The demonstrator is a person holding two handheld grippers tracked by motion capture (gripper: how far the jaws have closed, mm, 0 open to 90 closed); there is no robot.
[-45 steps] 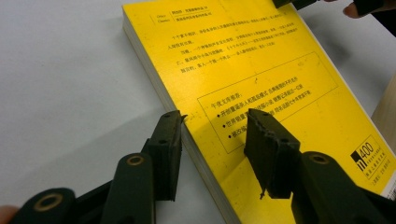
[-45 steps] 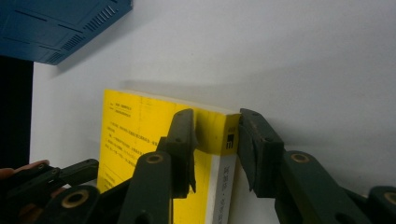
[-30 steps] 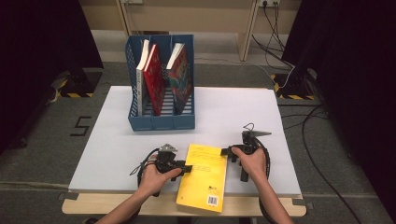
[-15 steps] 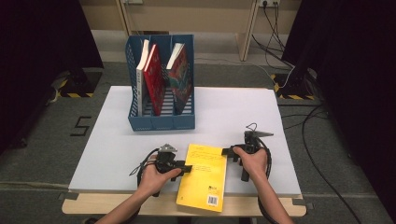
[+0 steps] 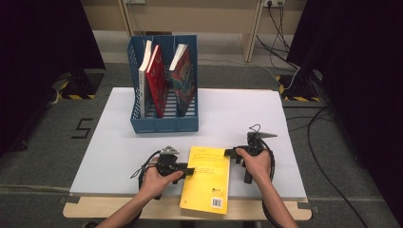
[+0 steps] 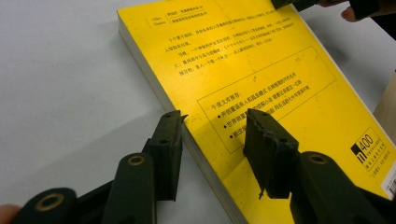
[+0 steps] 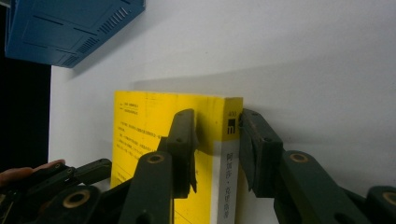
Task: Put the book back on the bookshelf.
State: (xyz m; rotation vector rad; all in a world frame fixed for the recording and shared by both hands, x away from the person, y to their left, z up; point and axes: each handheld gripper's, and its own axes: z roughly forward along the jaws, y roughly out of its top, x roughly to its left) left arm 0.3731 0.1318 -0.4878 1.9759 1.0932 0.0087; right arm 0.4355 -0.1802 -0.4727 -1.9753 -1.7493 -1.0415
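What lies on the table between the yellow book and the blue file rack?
Nothing: in the high view, only bare white table separates the yellow book from the blue file rack.

My yellow book (image 6: 261,88) runs off the frame's lower edge in my left tool's view; its cover print is too small to read from above.

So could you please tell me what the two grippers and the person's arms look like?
Both grippers are black: the left gripper and the right gripper each have two flat jaws on linked arms with brass-coloured pivot pins. Each carries a grey three-cornered plate on top and trails a black cable. The forearms are bare, with no sleeves in sight.
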